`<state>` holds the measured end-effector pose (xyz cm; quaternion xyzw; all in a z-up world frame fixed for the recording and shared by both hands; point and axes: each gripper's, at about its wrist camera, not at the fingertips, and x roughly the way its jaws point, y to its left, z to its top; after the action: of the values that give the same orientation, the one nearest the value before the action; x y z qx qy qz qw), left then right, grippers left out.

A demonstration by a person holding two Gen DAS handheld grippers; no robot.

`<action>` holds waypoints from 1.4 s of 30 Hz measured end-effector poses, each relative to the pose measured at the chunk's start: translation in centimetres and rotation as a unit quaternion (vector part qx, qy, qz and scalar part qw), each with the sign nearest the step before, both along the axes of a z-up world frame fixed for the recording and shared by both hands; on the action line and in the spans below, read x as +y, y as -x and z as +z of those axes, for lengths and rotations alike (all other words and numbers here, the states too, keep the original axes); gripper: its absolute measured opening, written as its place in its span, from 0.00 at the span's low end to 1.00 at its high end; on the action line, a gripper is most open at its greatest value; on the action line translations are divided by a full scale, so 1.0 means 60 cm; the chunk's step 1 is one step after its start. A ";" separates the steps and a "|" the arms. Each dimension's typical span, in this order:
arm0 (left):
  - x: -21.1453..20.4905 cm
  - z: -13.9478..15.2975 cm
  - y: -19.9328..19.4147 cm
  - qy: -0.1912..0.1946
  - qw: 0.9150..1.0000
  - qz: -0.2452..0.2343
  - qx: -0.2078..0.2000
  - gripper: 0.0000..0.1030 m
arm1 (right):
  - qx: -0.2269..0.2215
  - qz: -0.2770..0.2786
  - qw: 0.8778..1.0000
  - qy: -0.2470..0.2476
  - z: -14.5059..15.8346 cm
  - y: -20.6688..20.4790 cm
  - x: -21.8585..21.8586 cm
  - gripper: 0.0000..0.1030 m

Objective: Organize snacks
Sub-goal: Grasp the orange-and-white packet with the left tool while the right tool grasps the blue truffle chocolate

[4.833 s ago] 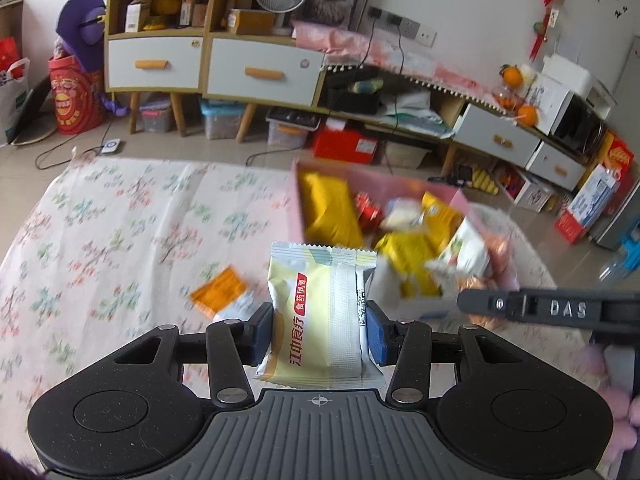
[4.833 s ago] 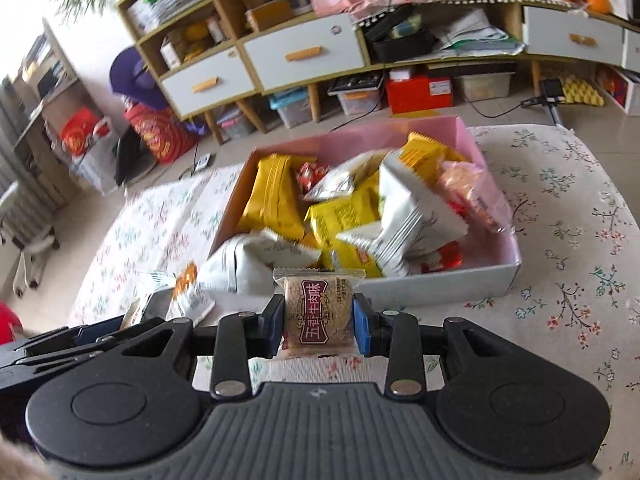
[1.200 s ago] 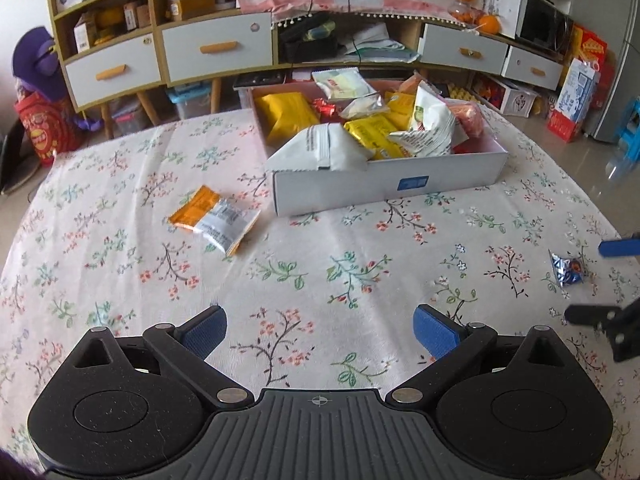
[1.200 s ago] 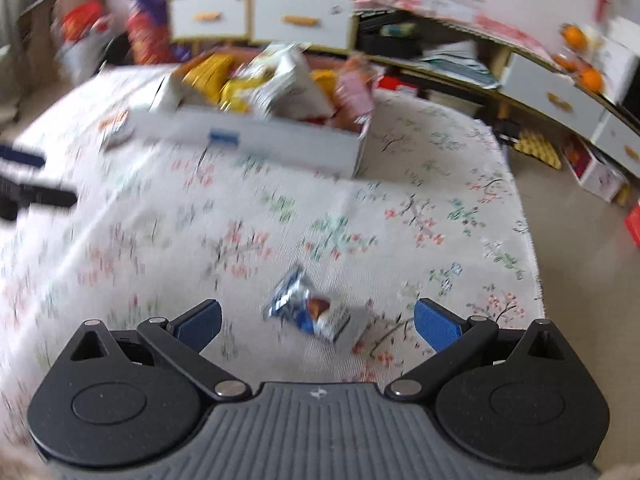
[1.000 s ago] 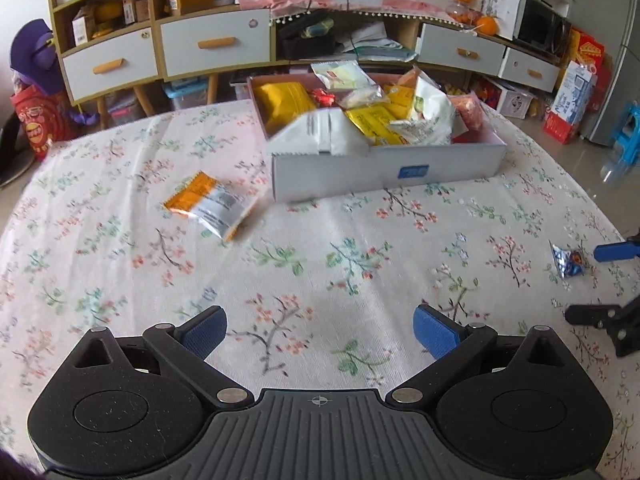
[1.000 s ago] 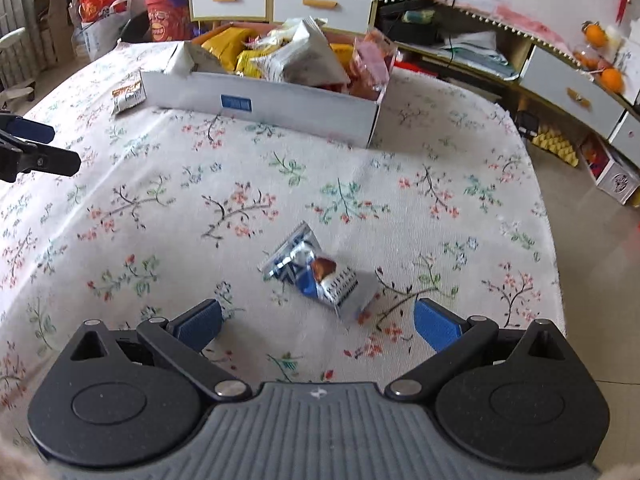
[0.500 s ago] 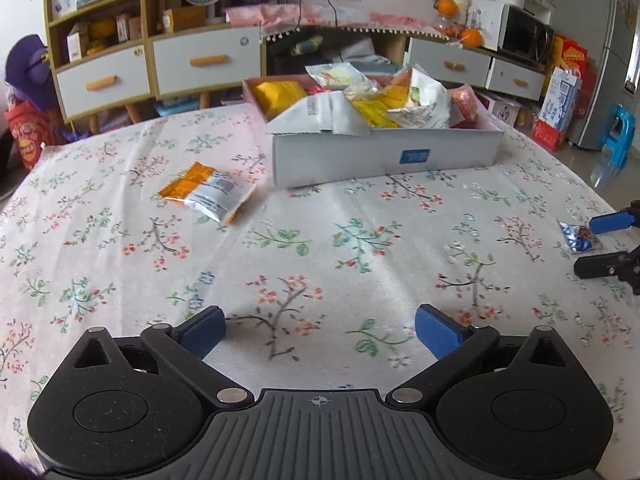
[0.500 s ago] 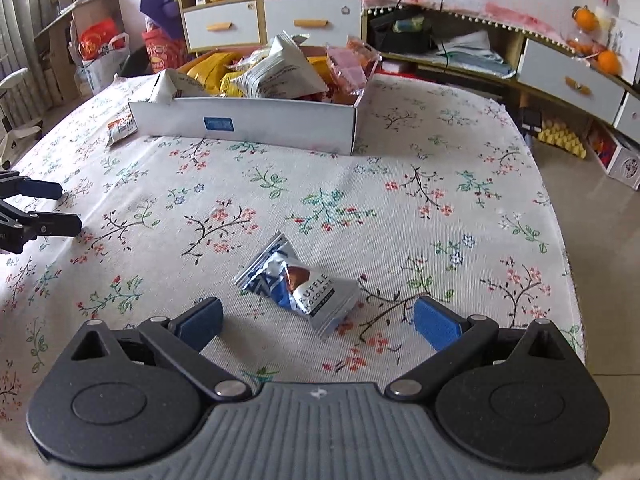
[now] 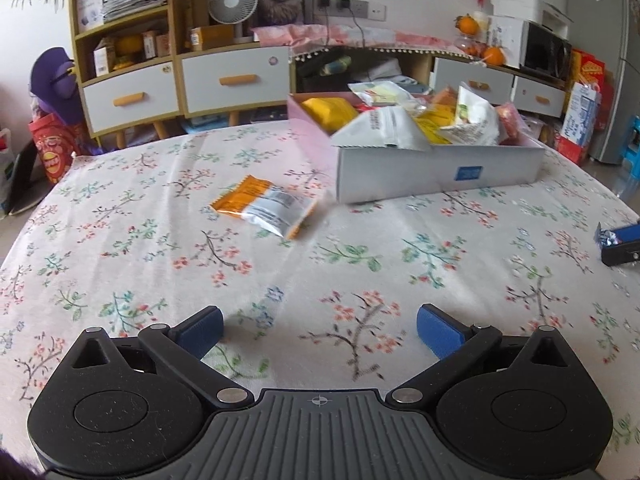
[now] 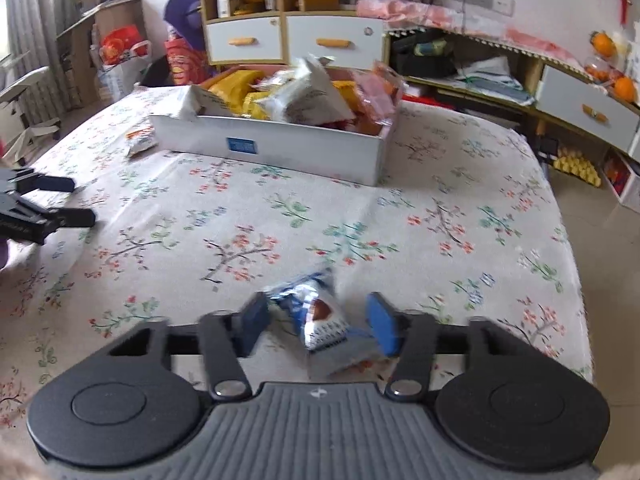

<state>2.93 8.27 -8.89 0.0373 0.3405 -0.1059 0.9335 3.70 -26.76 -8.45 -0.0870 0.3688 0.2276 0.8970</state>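
Note:
A white box (image 9: 440, 172) full of snack packets stands at the far side of the flowered tablecloth; it also shows in the right wrist view (image 10: 280, 148). An orange and white packet (image 9: 268, 204) lies to the left of the box. My left gripper (image 9: 318, 330) is open and empty, low over the cloth, well short of that packet. My right gripper (image 10: 320, 326) has its jaws partly closed around a blue and silver chocolate packet (image 10: 320, 316) lying on the cloth. The pads sit close on both sides of it; contact is unclear.
The right gripper's fingers (image 9: 620, 242) show at the right edge of the left view. The left gripper's fingers (image 10: 44, 204) show at the left of the right view. The table's right edge (image 10: 576, 264) is close to the chocolate packet. Cabinets and shelves stand behind.
My right gripper has moved forward over the chocolate packet and its jaws have narrowed around it. My left gripper has dropped lower and nearer the orange packet, still open.

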 end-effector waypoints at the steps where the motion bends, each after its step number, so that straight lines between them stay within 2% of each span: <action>1: 0.001 0.000 -0.005 0.000 1.000 0.004 -0.001 1.00 | 0.000 0.004 1.000 0.002 0.001 0.000 0.005 0.24; 10: 0.021 0.000 -0.063 -0.019 1.000 0.018 -0.010 1.00 | 0.000 0.029 1.000 0.002 0.006 -0.006 0.041 0.22; 15: 0.042 -0.003 -0.105 -0.005 0.999 0.039 -0.008 1.00 | -0.004 0.039 0.999 0.008 0.006 -0.010 0.062 0.22; 25: 0.040 -0.003 -0.168 -0.007 1.000 -0.017 0.001 1.00 | -0.004 0.051 0.999 0.008 0.006 -0.028 0.097 0.22; 31: 0.037 -0.003 -0.180 -0.007 0.999 -0.037 0.000 0.98 | -0.003 0.052 0.999 0.008 0.008 -0.035 0.108 0.22; 34: 0.037 -0.002 -0.173 -0.004 0.999 -0.047 -0.005 0.92 | -0.002 0.051 0.999 0.007 0.009 -0.038 0.111 0.22; 37: 0.034 0.001 -0.165 -0.002 0.998 -0.057 -0.011 0.80 | -0.002 0.050 0.999 0.007 0.009 -0.042 0.115 0.22; 39: 0.029 0.003 -0.158 -0.004 0.998 -0.061 -0.014 0.68 | -0.001 0.048 0.999 0.007 0.010 -0.043 0.118 0.23; 42: 0.023 0.004 -0.147 -0.006 0.998 -0.058 -0.022 0.60 | -0.001 0.045 0.999 0.008 0.009 -0.043 0.119 0.23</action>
<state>11.73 9.63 -8.68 0.0652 0.3178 -0.1571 0.9328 6.29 -19.61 -7.89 -0.1108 0.3657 0.2645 0.8854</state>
